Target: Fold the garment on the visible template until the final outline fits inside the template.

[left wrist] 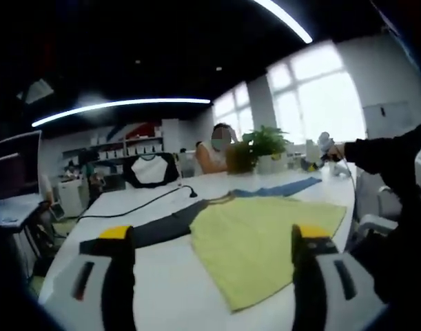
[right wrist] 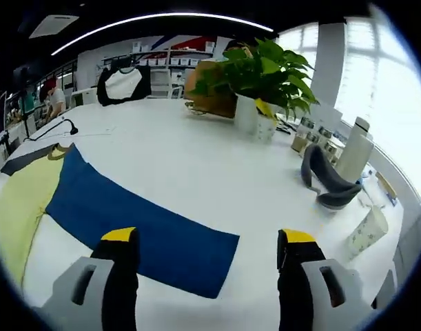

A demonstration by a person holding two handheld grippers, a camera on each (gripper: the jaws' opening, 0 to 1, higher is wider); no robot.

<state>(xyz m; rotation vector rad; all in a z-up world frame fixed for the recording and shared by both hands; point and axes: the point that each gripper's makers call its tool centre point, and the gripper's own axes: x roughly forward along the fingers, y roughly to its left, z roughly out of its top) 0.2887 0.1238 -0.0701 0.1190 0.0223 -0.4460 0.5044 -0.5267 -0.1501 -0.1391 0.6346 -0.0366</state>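
Left gripper view: garment (left wrist: 265,241) between parted tongs (left wrist: 216,256).

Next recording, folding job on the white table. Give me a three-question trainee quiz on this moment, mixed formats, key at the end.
1. True or false: the left gripper is shut on the yellow-green garment.
2. Multiple choice: in the right gripper view, the blue sleeve lies on the white table A) rolled into a ball, B) spread flat, C) draped over the potted plant.
3. Fill in: the right gripper has its jaws ____, with nothing between them.

Key: 1 false, its jaws stand apart, short of the cloth; 2 B; 3 open.
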